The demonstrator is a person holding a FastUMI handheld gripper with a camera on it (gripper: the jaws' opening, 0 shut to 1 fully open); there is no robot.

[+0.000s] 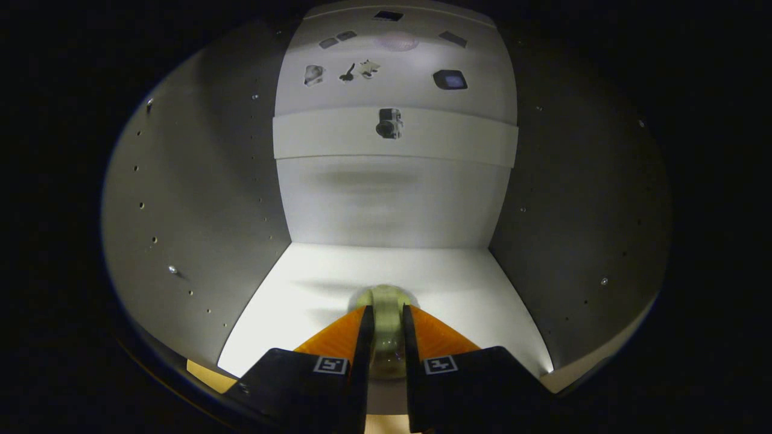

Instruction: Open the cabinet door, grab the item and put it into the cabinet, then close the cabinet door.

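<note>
Holding a small, pale green, translucent rounded item [386, 319] between the two fingers of the gripper [386, 328], both pressing on its sides, one from the left and one from the right. Clamped narrow, with only the item's width left in the gap. Pointing straight into the open white cabinet [386, 205], fingers level and squared to the back wall, neither tilted nor skewed toward either side panel.

Sitting low over the white cabinet floor [458, 283], the item's rounded far end pokes just beyond the fingertips, roughly midway between the grey left side panel [199, 199] and the grey right side panel [579, 199]. Long axis apparently running along the fingers, toward the back wall, though too much is hidden by the fingers to be sure. Whether the underside already touches the floor cannot be told.

Well past the front edge of the cabinet, so placement looks to be the step in hand: judged from this, lowering the last bit and letting go, then backing straight out. Worth watching for rolling, given the rounded shape. Higher up, a white shelf edge [395, 134] with a small dark fitting [389, 123] at its middle, well apart from the item.
</note>
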